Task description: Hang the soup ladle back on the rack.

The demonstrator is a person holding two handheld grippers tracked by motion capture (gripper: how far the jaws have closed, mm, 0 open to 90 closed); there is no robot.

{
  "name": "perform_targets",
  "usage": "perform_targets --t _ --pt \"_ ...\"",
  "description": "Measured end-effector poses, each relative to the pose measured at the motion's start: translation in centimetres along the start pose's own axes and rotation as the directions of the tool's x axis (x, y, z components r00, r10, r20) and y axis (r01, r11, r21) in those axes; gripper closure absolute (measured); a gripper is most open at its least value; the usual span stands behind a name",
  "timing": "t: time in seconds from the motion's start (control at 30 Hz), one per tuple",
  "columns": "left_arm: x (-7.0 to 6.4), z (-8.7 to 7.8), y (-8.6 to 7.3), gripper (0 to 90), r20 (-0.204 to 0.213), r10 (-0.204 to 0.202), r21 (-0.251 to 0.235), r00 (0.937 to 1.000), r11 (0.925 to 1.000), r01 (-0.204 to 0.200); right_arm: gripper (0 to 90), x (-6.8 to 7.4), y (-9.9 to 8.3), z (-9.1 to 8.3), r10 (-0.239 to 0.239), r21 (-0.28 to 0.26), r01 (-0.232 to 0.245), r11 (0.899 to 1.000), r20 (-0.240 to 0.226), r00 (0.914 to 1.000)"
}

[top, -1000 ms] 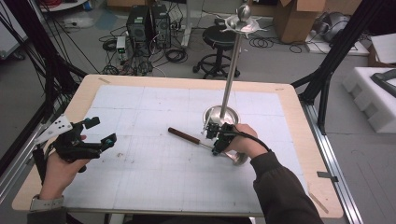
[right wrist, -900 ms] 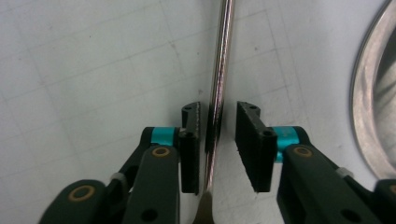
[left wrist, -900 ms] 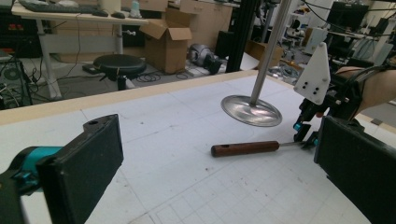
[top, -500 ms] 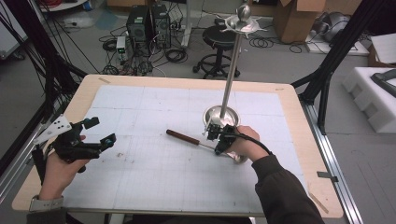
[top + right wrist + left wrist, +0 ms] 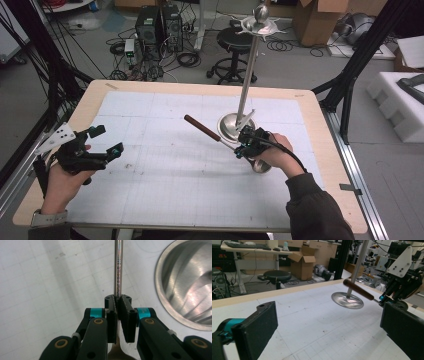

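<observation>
Near the round base of the steel stand point(image 5: 235, 125), right of the table's point(image 5: 165, 100) middle, my right gripper point(image 5: 243, 145) is clamped on the thin metal shank of a ladle point(image 5: 220, 137); its brown wooden handle points up and away to the left, clear of the mat, and its bowl sits under my right hand point(image 5: 272, 155). At the left edge, well apart, my left gripper point(image 5: 102, 142) hangs with jaws spread wide, empty.
</observation>
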State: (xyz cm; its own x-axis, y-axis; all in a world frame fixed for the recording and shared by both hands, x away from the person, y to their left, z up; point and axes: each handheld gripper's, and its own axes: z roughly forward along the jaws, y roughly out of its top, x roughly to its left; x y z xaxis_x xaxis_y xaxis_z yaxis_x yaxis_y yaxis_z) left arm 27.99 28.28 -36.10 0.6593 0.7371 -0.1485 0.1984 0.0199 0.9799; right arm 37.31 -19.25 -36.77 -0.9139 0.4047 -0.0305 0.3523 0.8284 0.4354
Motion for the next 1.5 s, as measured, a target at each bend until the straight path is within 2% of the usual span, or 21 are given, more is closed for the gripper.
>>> perform_targets --t 0.2,0.3,0.37,0.47,0.53,0.7,0.93,1.0,1.2,1.27,1.5 --pt "0.0 0.0 0.0 1.8 0.000 0.000 0.002 1.0000 1.0000 0.000 84.2 -0.2 -1.3 -1.4 0.003 -0.090 -0.003 0.996 0.006 1.0000" --pt "0.0 0.0 0.0 1.8 -0.001 0.000 0.001 1.0000 1.0000 0.000 84.1 -0.3 -1.9 -2.1 0.022 -0.141 -0.021 0.990 0.005 0.9997" --pt "0.0 0.0 0.0 1.8 -0.001 0.001 0.001 1.0000 1.0000 -0.001 84.2 -0.5 -2.4 -2.7 0.032 -0.190 -0.033 0.981 -0.007 0.9995" --pt "0.0 0.0 0.0 1.8 0.000 0.000 -0.001 1.0000 1.0000 0.000 84.2 -0.8 -3.1 -3.5 0.051 -0.254 -0.054 0.966 -0.017 0.9985" --pt "-0.1 0.0 0.0 1.8 0.001 0.001 0.000 1.0000 1.0000 -0.001 84.1 -1.0 -3.5 -4.1 0.060 -0.301 -0.066 0.951 -0.028 0.9978" --pt "-0.1 0.0 0.0 1.8 0.003 0.001 -0.007 1.0000 1.0000 -0.001 84.2 -1.2 -4.2 -5.0 0.049 -0.376 -0.056 0.925 -0.028 0.9984" --pt "-0.1 -0.1 0.1 1.8 0.001 0.000 -0.015 1.0000 0.9999 0.000 84.2 -1.5 -5.1 -6.0 0.058 -0.446 -0.065 0.893 -0.028 0.9979" --pt "-0.1 -0.1 0.1 1.8 0.002 0.002 -0.013 1.0000 0.9999 -0.002 84.2 -1.7 -5.5 -6.3 0.069 -0.469 -0.077 0.880 -0.034 0.9970" --pt "-0.1 -0.1 0.0 1.8 0.003 0.002 -0.009 1.0000 1.0000 -0.002 84.2 -2.3 -6.6 -7.5 0.087 -0.546 -0.095 0.832 -0.040 0.9954" --pt "-0.1 -0.1 0.0 1.8 0.003 0.000 -0.011 1.0000 0.9999 0.000 84.2 -2.4 -7.0 -7.8 0.092 -0.562 -0.093 0.822 -0.030 0.9953" --pt "-0.2 0.0 0.0 1.8 0.004 0.005 -0.005 1.0000 1.0000 -0.005 84.2 -3.3 -8.6 -9.0 0.134 -0.612 -0.129 0.781 -0.038 0.9902"
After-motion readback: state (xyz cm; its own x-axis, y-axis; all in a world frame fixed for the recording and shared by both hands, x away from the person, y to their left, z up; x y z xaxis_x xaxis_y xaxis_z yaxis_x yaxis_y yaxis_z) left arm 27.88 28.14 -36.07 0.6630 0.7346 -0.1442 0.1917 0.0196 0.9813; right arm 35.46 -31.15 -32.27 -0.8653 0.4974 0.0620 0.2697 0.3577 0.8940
